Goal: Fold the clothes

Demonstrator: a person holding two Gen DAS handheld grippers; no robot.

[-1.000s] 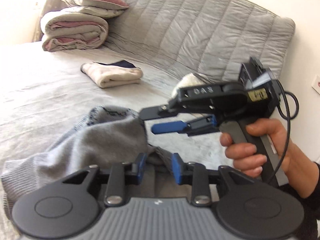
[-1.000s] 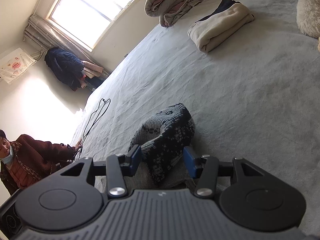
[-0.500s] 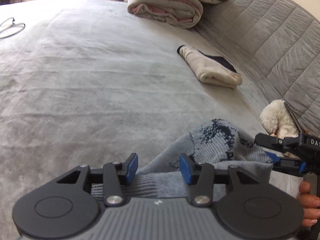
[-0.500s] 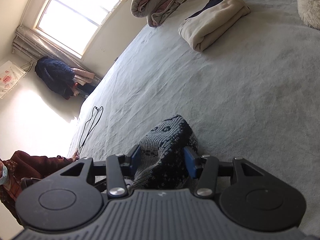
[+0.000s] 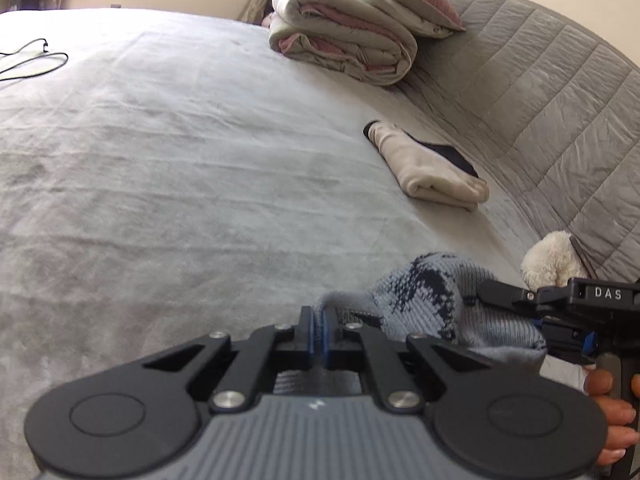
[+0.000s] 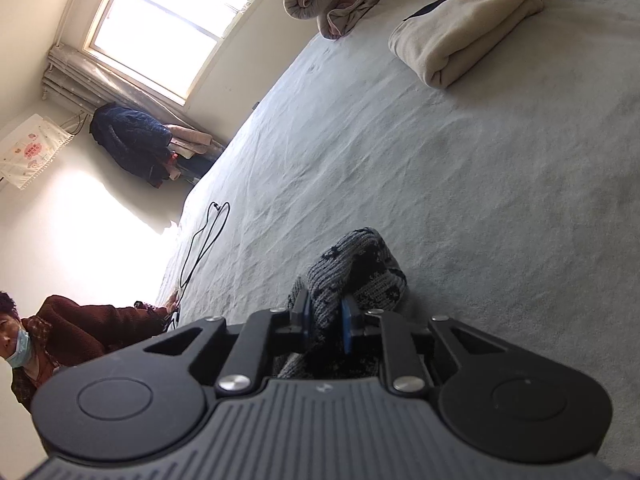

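A grey knit sweater with a dark pattern [image 5: 432, 304] lies bunched on the grey bed sheet [image 5: 200, 200]. My left gripper [image 5: 318, 334] is shut on a thin edge of it, with the blue pads pinching the fabric. In the right wrist view the same sweater [image 6: 360, 268] humps up in front of my right gripper [image 6: 326, 320]. Its jaws are closing, and a thick fold sits between the pads, which press into it. The right gripper [image 5: 496, 300] also shows at the right of the left wrist view, held by a hand [image 5: 612, 420], with its fingertips against the sweater.
A folded beige garment [image 5: 432, 176] lies farther up the bed near the quilted headboard [image 5: 540, 92]. A rolled quilt [image 5: 344, 36] and a plush toy [image 5: 552, 260] are there too. A black cable [image 6: 204, 240] lies near the bed's far edge, where a person in a dark red top [image 6: 72, 332] sits.
Both grippers' jaws have come together on the sweater: the left on a thin edge, the right on a thick fold. The left gripper swung round toward the sweater's near edge earlier, then held still.
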